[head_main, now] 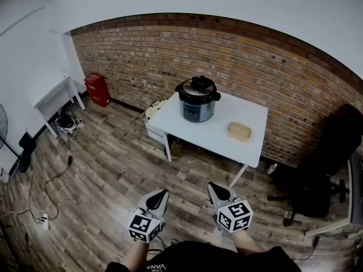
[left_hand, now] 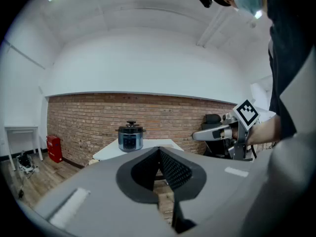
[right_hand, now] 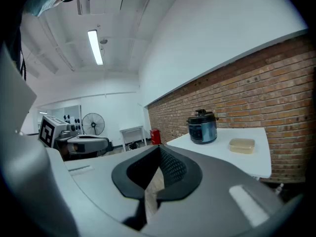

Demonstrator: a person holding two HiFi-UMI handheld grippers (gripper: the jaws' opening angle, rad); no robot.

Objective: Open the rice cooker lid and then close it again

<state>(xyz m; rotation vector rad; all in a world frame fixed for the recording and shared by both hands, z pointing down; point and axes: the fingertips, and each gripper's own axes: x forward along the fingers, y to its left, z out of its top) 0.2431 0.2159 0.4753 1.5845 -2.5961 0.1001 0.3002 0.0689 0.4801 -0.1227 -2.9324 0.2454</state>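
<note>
Rice cooker point(head_main: 197, 101) standing, lid point(head_main: 197, 86) shut, on white table point(head_main: 218, 135) against brick wall point(head_main: 142, 61), tan container point(head_main: 239, 131) near; left gripper point(head_main: 164, 192) and right gripper point(head_main: 211, 185) both clenched on nothing, well apart from table.

- My left gripper point(head_main: 164, 193): jaws pressed together, nothing between them, pointing forward, slightly below level.
- My right gripper point(head_main: 211, 185): jaws pressed together, empty, parallel to the left one and apart from it.
- My left forearm point(head_main: 134, 255) and right forearm point(head_main: 245, 241): both extended ahead of my body.
</note>
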